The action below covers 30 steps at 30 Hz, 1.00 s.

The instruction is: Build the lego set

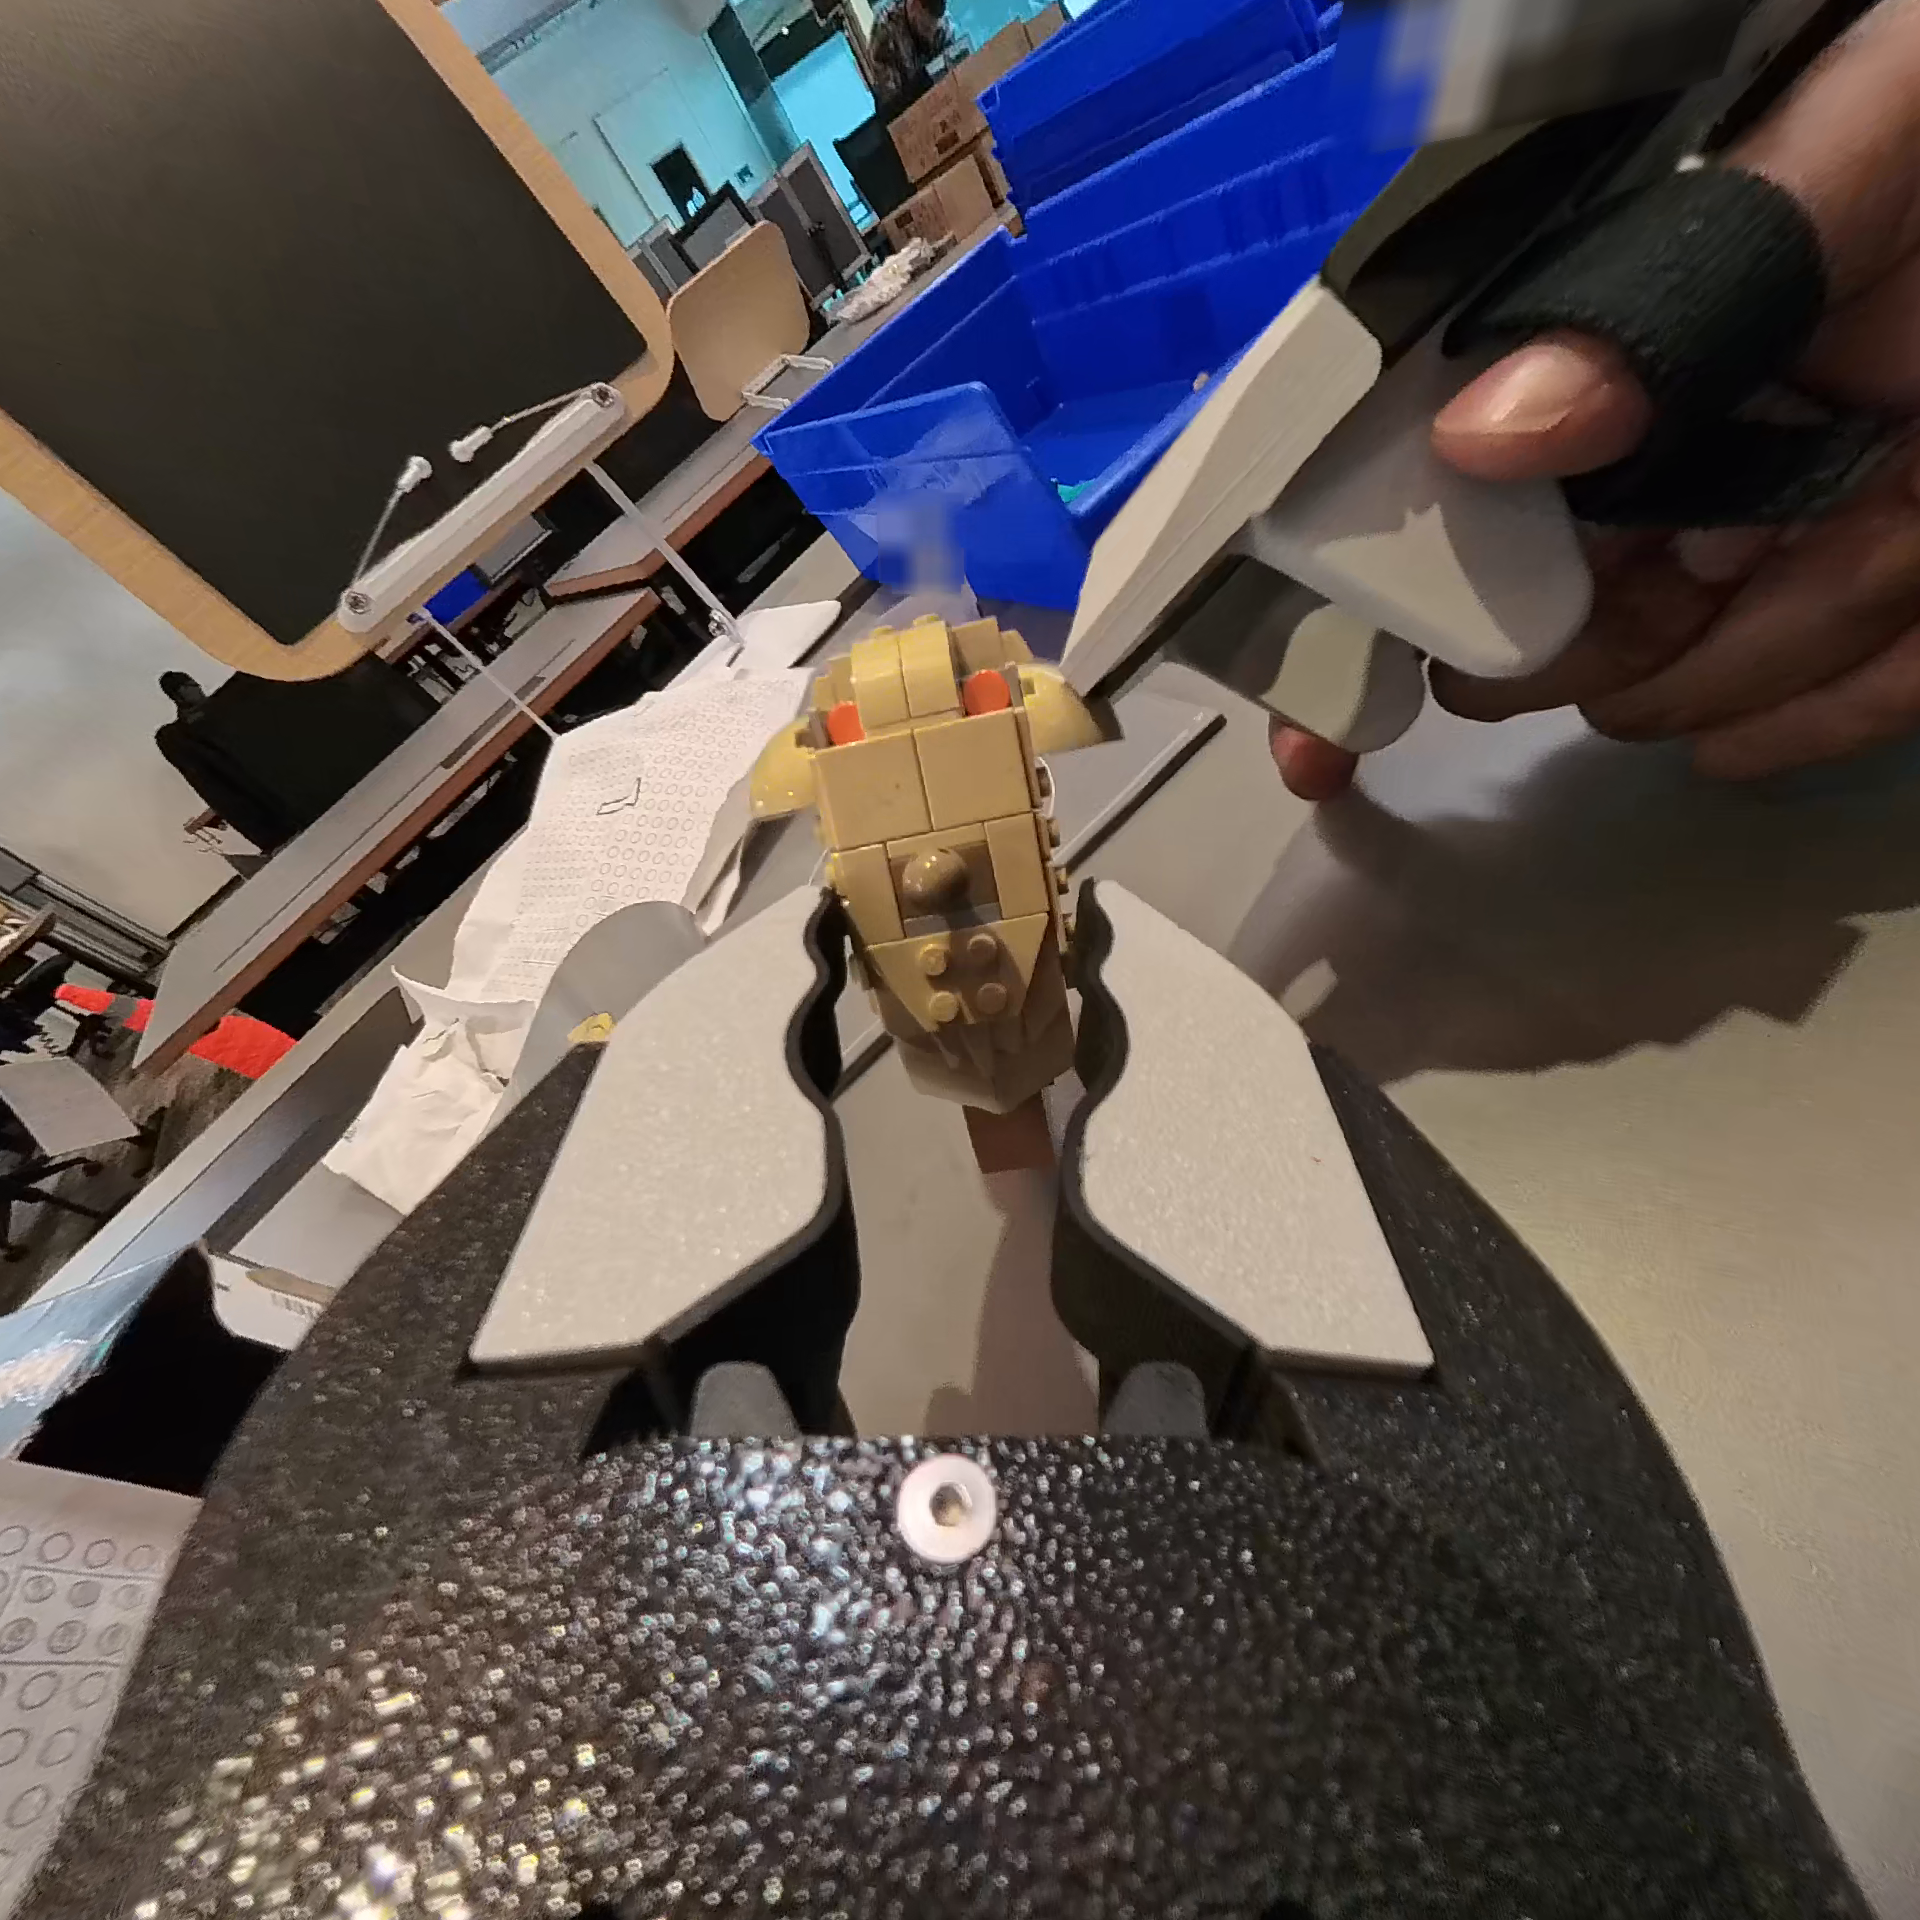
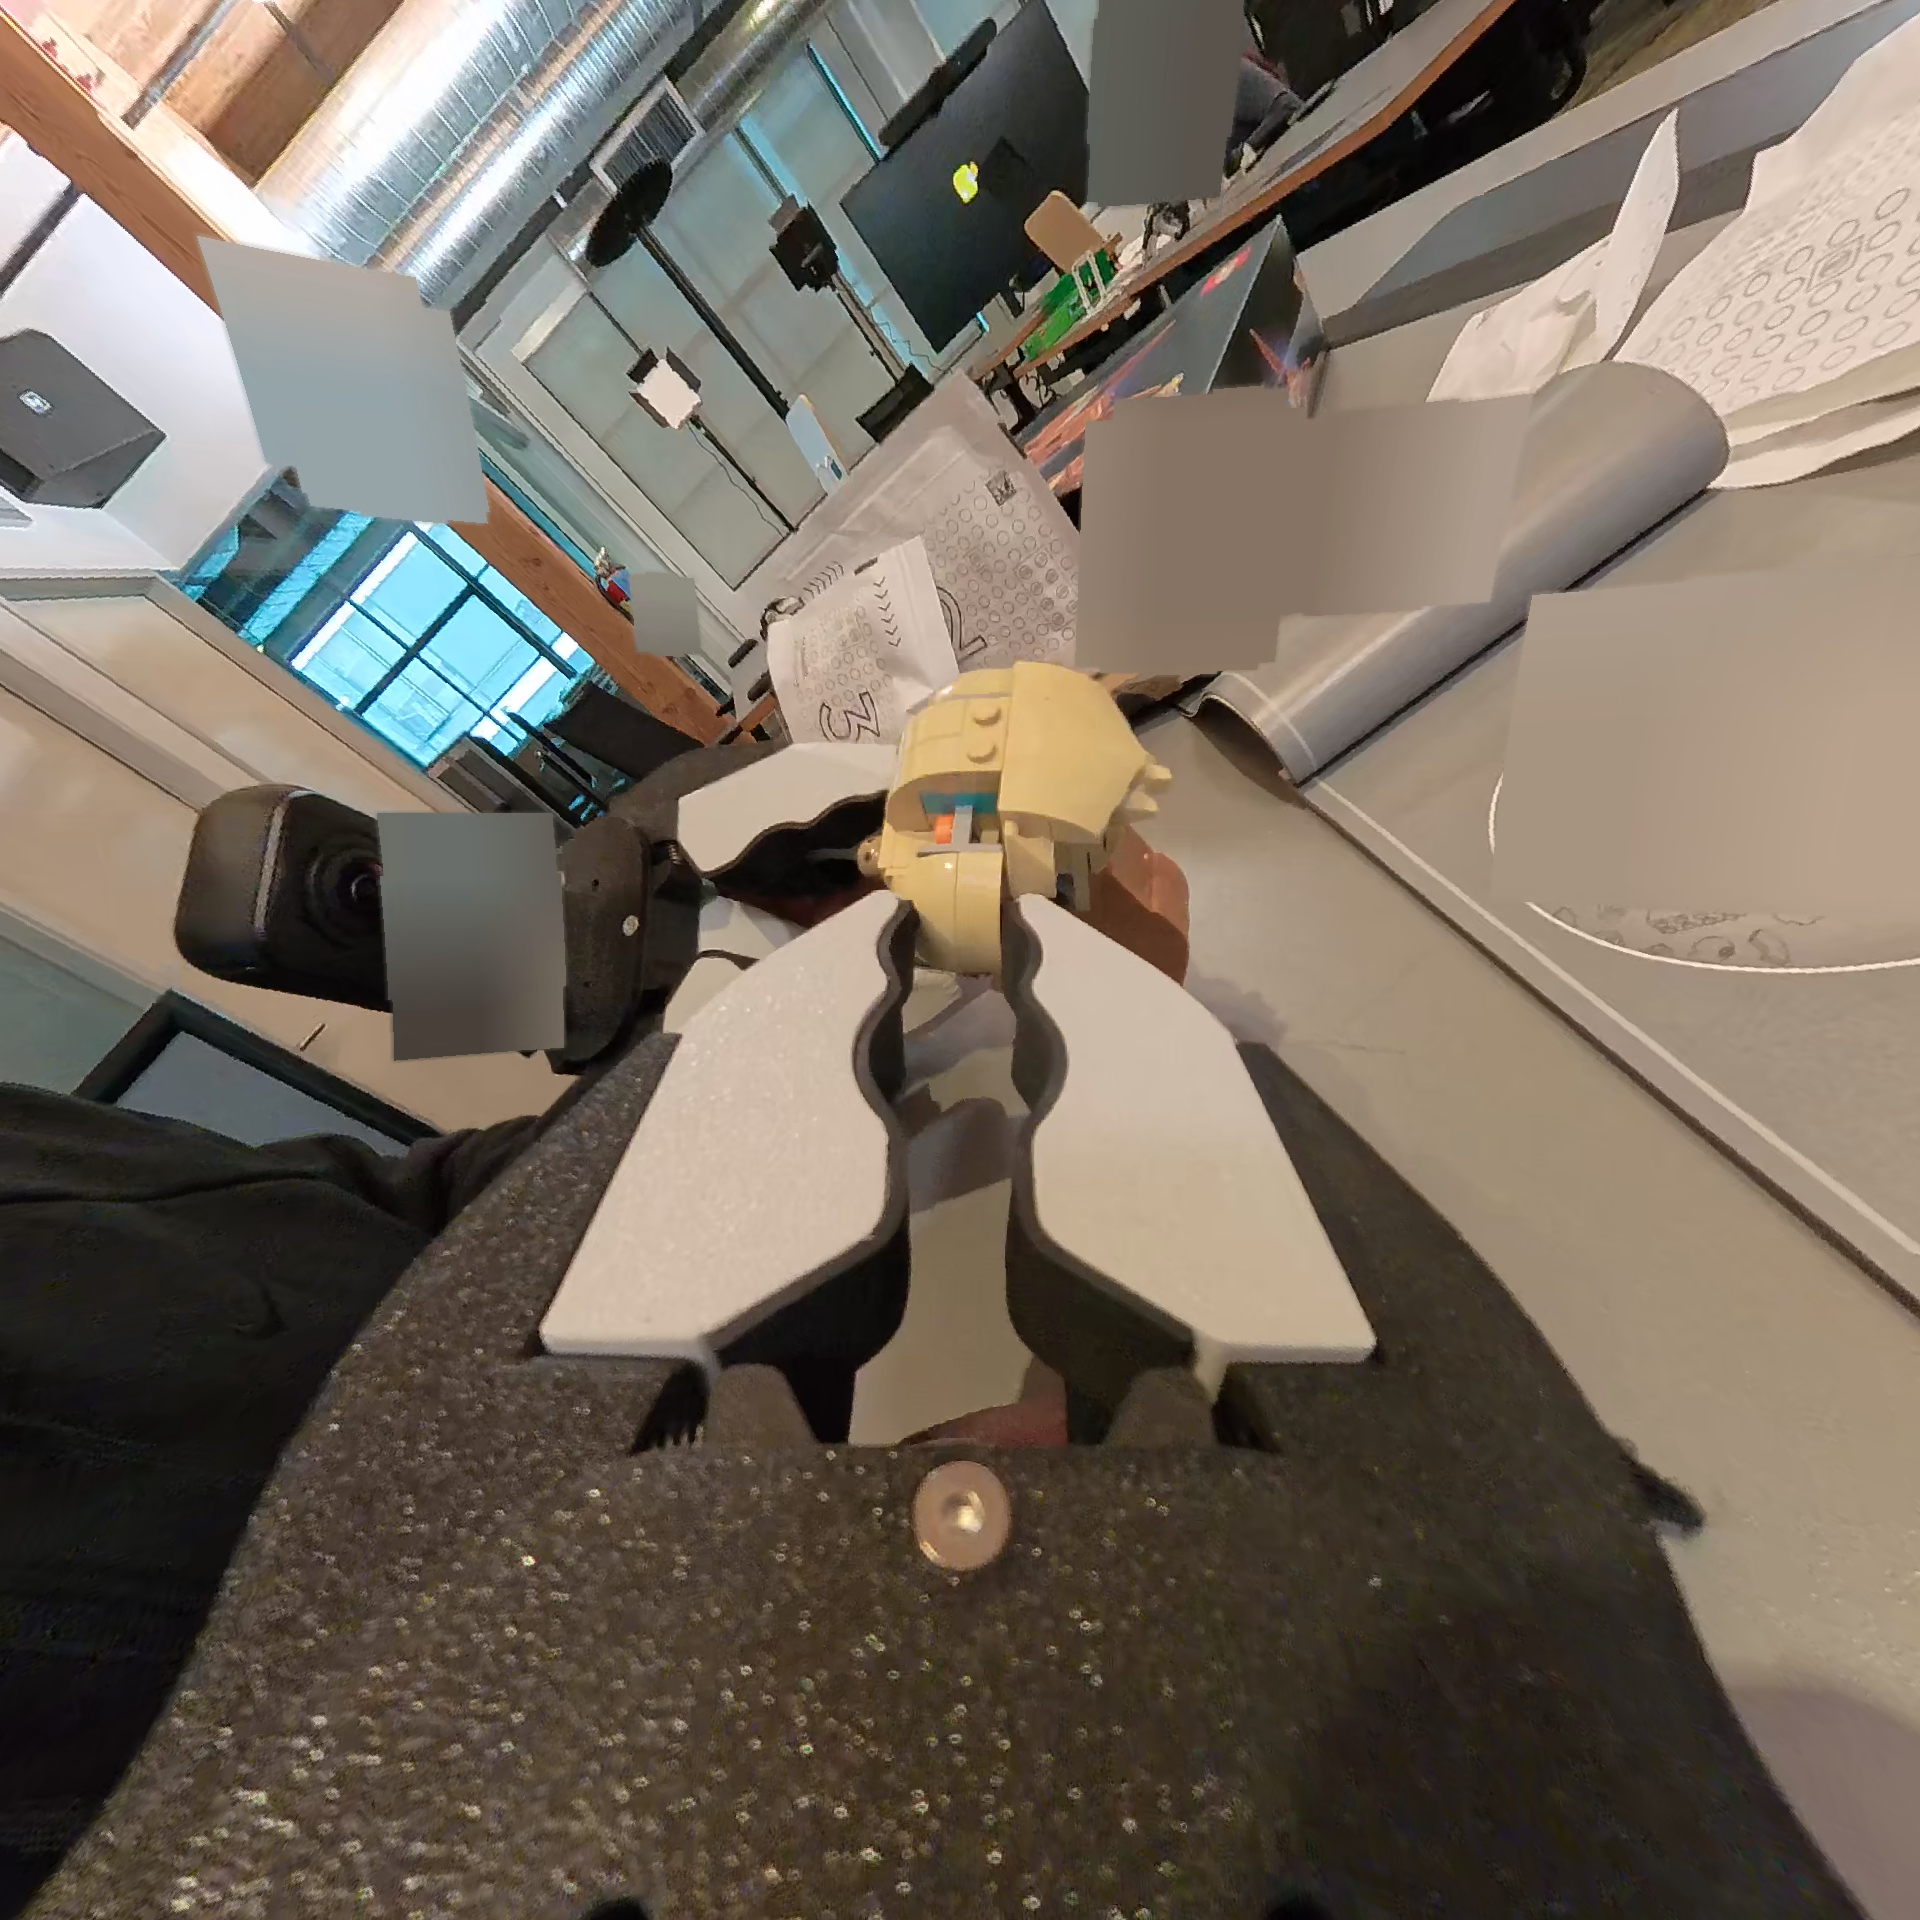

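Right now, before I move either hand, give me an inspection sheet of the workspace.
Surface: grey table, bare near the grippers.
Job's things: tan brick model, off the table, gripped from two sides.
Clutter: printed paper bags, open booklet, blue bins.
Grippers: left gripper jaws closed on the model's lower body; right gripper jaws closed on its rounded side piece.
Cables: nothing seen.
Surroundings: desks, chair, monitor, windows.
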Tool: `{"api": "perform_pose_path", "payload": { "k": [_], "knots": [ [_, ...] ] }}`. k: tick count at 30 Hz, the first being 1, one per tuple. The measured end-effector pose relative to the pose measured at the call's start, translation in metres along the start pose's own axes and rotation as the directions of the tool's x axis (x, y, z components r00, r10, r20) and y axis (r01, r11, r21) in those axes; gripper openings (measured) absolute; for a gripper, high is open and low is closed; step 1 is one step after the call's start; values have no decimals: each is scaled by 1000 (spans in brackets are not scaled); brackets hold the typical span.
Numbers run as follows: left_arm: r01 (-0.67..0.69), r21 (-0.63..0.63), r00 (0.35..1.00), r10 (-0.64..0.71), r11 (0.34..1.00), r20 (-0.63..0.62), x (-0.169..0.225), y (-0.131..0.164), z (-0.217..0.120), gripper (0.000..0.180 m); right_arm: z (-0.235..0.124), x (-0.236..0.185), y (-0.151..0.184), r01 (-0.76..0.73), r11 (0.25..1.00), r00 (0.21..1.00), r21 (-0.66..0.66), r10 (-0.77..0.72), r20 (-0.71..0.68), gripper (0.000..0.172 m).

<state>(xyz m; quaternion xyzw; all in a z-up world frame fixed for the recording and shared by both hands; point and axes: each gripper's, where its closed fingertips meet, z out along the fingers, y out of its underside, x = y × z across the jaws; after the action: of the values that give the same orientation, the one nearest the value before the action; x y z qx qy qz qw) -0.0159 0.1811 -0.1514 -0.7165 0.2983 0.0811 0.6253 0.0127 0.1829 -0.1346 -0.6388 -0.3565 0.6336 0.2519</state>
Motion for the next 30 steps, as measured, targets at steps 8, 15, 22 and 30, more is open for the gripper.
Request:
{"api": "perform_pose_path", "payload": {
  "k": [8, 15, 22, 30],
  "knots": [
    [-22, 66, 997, 16, 998, 79, -8, -12, -4, 42, -1, -2, -8, -26, 998, 999, 52, 25, 23, 16],
    [-24, 73, 997, 18, 997, 81, -8, -12, -5, 42, 0, -5, -7, -35, 998, 999, 50, 33, 43, 19],
    [0, 57, 998, -4, 998, 67, -9, -7, -3, 42, -1, -7, -7, -31, 998, 998, 47, 28, 58, 12],
    [47, 40, 997, -49, 998, 51, -9, -3, -1, 42, -1, -9, -7, -26, 998, 998, 56, 23, 63, 11]
  ]
}}
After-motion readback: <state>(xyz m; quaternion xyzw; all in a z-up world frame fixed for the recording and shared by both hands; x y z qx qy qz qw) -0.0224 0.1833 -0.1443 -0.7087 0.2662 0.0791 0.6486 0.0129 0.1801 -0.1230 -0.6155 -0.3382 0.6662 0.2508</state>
